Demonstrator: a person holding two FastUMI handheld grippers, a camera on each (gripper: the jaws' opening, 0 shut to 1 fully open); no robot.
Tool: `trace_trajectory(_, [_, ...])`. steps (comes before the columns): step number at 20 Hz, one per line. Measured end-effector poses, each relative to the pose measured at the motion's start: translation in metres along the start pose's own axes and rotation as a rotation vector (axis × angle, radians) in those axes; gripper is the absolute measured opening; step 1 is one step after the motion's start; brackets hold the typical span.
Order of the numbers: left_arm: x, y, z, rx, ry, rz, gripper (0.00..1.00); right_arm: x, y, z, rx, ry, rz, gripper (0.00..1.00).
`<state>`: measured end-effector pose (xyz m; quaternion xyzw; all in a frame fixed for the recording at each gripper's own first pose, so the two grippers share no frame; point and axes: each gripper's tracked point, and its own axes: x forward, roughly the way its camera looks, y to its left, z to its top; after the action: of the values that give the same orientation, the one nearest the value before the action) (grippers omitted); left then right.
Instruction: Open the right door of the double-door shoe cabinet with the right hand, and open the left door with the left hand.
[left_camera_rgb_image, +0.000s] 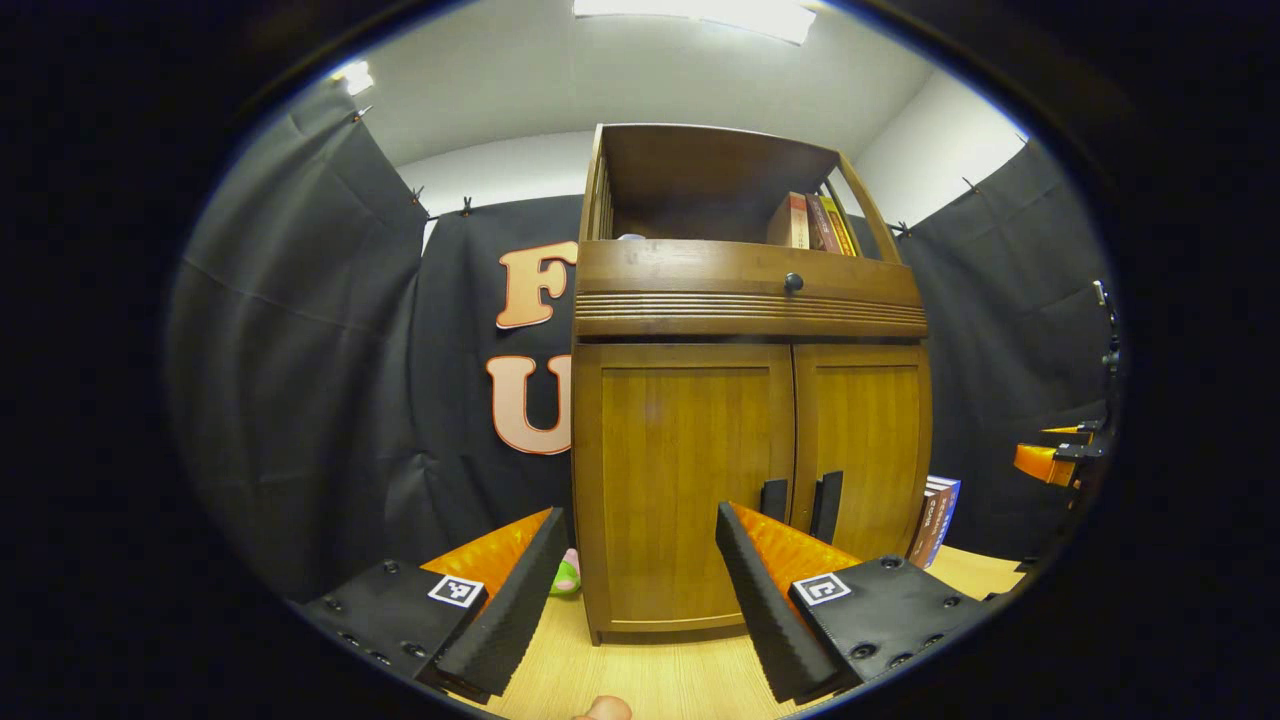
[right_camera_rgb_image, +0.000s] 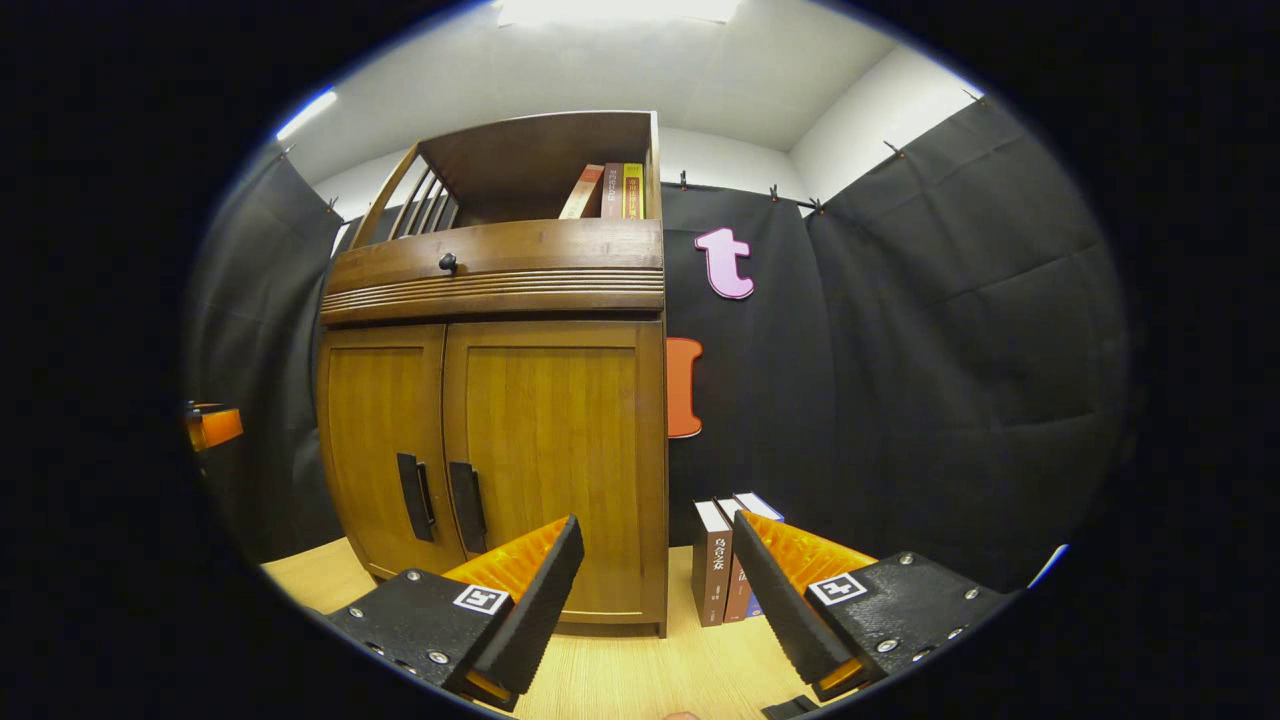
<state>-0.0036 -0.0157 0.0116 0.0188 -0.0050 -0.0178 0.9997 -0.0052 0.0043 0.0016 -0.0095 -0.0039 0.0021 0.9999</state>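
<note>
The left tongs (left_camera_rgb_image: 638, 590) are held wide apart, fingers splayed with nothing caught between them, aimed level and forward. Same deal with the right tongs (right_camera_rgb_image: 660, 600): spread open, nothing gripped, held low. The right tongs can also be spotted far off at the edge of the left gripper view (left_camera_rgb_image: 1050, 460).

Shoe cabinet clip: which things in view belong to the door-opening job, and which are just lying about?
Belongs to the job:
- right door, closed, with right handle
- left door, closed, with left handle
- left gripper and right gripper, both open, short of the doors

Just lying about:
- shelf books
- standing books beside the cabinet
- drawer knob
- small pink-green item
</note>
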Motion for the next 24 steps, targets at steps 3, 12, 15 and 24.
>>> trace_trajectory(3, [0.001,0.000,-0.002,-0.012,0.012,-0.010,0.95,0.003,0.005,-0.003,0.004,0.006,0.012,0.93])
trace_trajectory(12, [0.002,0.001,-0.004,-0.016,0.013,0.000,0.95,0.016,0.039,-0.024,0.005,0.050,0.054,0.93])
trace_trajectory(15, [0.002,0.002,-0.006,-0.024,0.021,0.004,0.95,0.026,0.069,-0.036,0.010,0.078,0.095,0.93])
trace_trajectory(24, [-0.004,0.010,-0.007,-0.002,0.022,0.024,0.95,0.074,0.158,-0.058,0.008,0.131,0.197,0.94])
